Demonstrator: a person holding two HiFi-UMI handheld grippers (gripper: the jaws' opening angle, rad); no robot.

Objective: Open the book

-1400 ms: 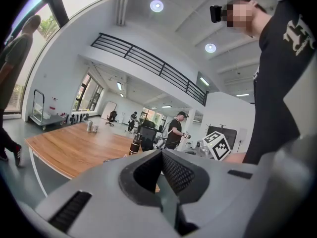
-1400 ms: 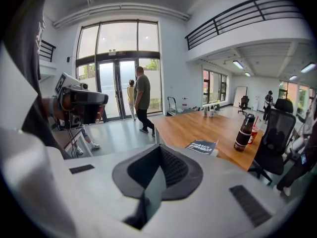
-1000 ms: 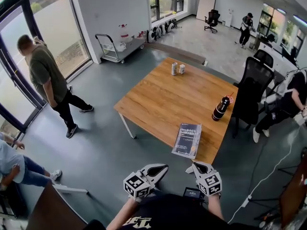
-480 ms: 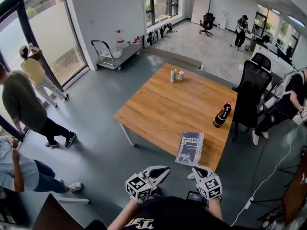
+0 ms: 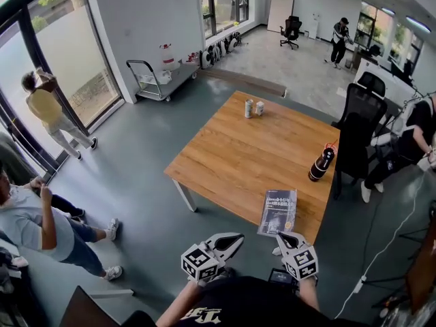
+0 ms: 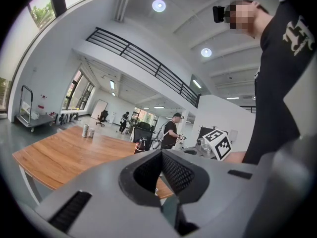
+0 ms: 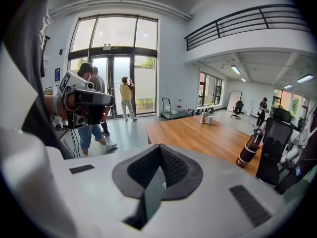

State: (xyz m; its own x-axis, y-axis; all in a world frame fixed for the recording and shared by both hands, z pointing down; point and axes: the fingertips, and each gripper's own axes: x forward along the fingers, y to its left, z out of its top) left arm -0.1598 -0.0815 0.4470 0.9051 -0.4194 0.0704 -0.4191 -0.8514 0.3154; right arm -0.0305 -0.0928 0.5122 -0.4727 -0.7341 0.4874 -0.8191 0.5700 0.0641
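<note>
Book (image 5: 278, 212) closed, just ahead of right gripper (image 5: 281, 236); left gripper (image 5: 238, 238) farther; fingers (image 6: 174, 171) together, empty.

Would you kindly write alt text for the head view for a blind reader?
A closed dark blue book lies near the front edge of a square wooden table. The left gripper and right gripper, fingers shut and empty, are held just before that edge. A dark bottle and two cans share the table.

Closed dark book (image 5: 278, 212) flat on table (image 5: 231, 155)
</note>
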